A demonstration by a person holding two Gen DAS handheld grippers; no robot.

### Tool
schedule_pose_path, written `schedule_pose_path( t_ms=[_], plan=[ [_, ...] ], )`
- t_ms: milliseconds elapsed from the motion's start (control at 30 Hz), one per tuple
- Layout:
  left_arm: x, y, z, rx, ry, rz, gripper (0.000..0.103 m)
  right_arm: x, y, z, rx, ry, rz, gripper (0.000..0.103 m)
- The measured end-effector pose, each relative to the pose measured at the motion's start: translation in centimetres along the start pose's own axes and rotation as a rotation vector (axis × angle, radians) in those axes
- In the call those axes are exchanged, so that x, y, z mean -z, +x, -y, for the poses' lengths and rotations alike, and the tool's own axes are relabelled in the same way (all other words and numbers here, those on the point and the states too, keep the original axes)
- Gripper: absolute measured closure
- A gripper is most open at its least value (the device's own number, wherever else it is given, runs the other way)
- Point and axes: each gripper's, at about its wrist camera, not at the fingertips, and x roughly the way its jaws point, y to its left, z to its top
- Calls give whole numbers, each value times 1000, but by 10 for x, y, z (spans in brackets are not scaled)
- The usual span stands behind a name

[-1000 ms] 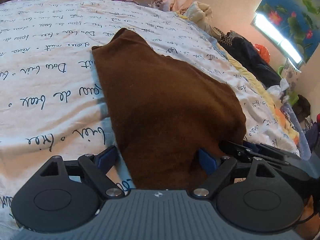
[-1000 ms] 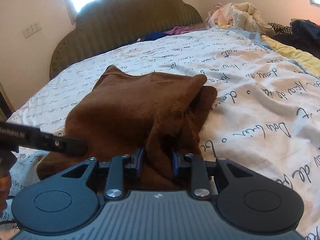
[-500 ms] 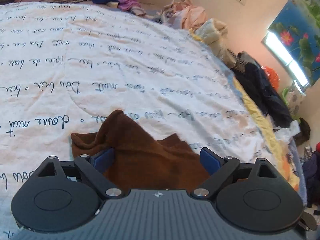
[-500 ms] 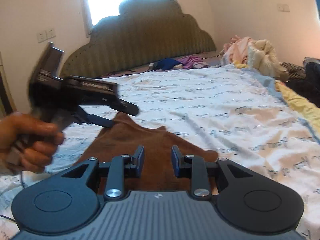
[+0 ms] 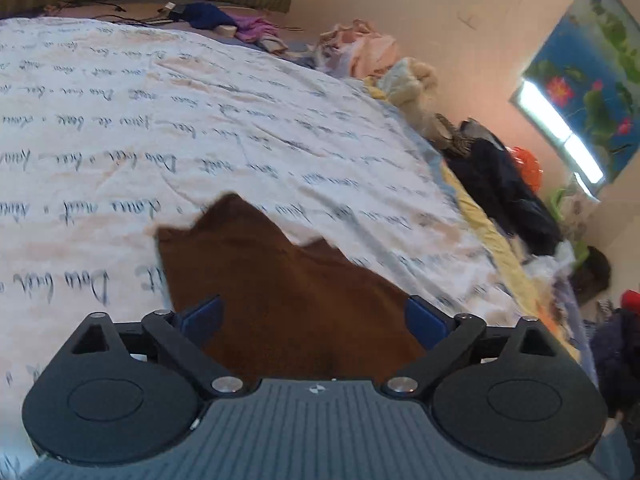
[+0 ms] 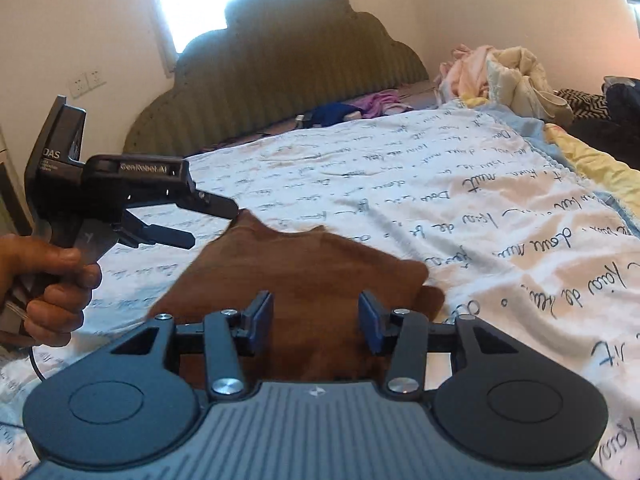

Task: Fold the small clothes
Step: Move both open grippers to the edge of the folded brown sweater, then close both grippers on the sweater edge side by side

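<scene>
A small brown garment (image 5: 288, 288) lies folded on the white bedspread with script lettering (image 5: 200, 120). My left gripper (image 5: 316, 316) is open and empty, raised above the garment's near part. In the right wrist view the garment (image 6: 304, 276) lies just ahead of my right gripper (image 6: 316, 324), which is open and empty above it. The left gripper (image 6: 200, 220) also shows there at the left, held in a hand, its fingers apart beside the garment's far left corner.
A padded headboard (image 6: 280, 80) stands at the far end of the bed. Heaps of clothes (image 6: 500, 72) lie along the bed's right side, with dark garments (image 5: 504, 192) and a yellow sheet edge (image 5: 488, 232). Blue and purple clothes (image 5: 224, 20) lie by the headboard.
My right gripper has let go of the brown garment and opened. Both grippers have lifted away from it. The garment now lies flatter and more compact on the bedspread.
</scene>
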Motion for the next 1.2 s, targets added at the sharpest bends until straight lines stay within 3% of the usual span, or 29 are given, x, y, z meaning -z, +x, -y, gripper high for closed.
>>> schedule_pose_path(
  t_ms=[100,167,200,267,367,467,500,567,600,633,700,767,933,1200],
  plan=[
    [54,-4,6,-16,-19,-66,6,21,-10,-17,-19,-55,-29,58],
    [81,6,6,-158,54,-80,6,40,3,-19,59,-112,-104,59],
    [88,7,1,-148,47,-74,2,49,10,-18,61,-145,-130,59],
    [83,-6,1,-148,43,-82,7,45,6,-16,38,-129,-113,57],
    [58,-31,-17,-33,-78,-56,0,24,-9,6,-34,4,-63,54],
    [31,-37,-35,-34,-152,-52,0,9,-4,46,-141,197,-59,51],
    [24,-35,-41,21,-184,-60,0,6,-1,55,-159,226,-60,51],
    [13,-28,-56,106,-264,-82,0,-3,3,66,-81,244,-65,38],
    [11,-24,-59,128,-291,-90,0,-6,1,71,-60,253,-48,37],
    [9,-19,-61,127,-297,-109,0,-8,-3,77,-77,277,-30,34],
    [10,-6,-61,102,-293,-142,0,-8,-2,88,-108,337,-39,18],
    [14,5,-62,111,-304,-175,0,-6,6,93,-108,344,-69,17],
    [24,30,-65,172,-359,-241,0,9,29,108,-203,443,-134,18],
    [24,45,-81,256,-525,-262,0,2,54,91,-254,385,-220,18]
  ],
)
